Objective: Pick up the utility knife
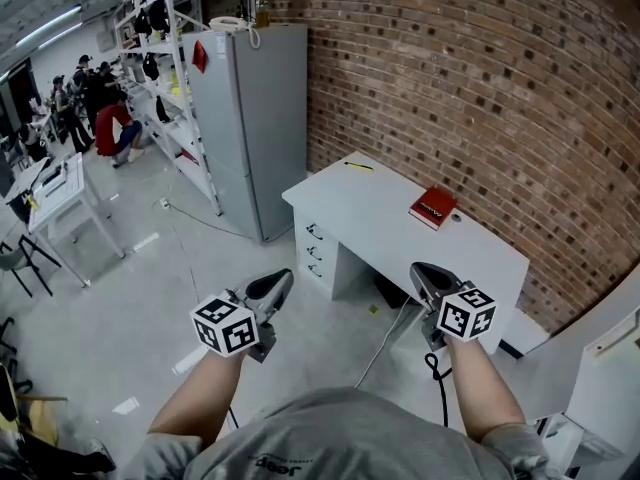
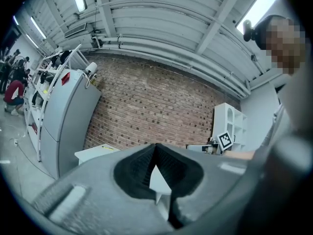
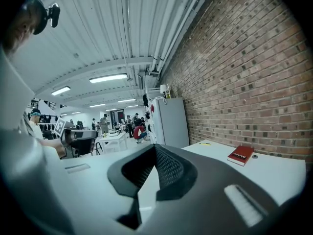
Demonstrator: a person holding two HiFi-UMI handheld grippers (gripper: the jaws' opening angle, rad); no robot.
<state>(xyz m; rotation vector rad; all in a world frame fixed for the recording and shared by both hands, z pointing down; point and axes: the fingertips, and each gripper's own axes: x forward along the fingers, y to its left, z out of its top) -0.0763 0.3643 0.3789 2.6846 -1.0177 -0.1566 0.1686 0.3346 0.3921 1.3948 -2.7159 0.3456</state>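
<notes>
The utility knife point(image 1: 358, 166) is a thin yellow strip lying at the far left end of the white desk point(image 1: 380, 223). It also shows small in the left gripper view point(image 2: 106, 148) and in the right gripper view point(image 3: 205, 144). My left gripper point(image 1: 283, 278) is shut and holds nothing; it hangs over the floor, well short of the desk. My right gripper point(image 1: 418, 268) is level with it near the desk's front edge, with its jaws together and nothing between them. Both grippers point toward the desk.
A red book point(image 1: 432, 208) lies on the desk by the brick wall point(image 1: 480, 78). A tall grey fridge point(image 1: 255, 118) stands left of the desk, with shelving point(image 1: 165, 78) behind it. People stand at the far left. A cable point(image 1: 385, 343) runs across the floor.
</notes>
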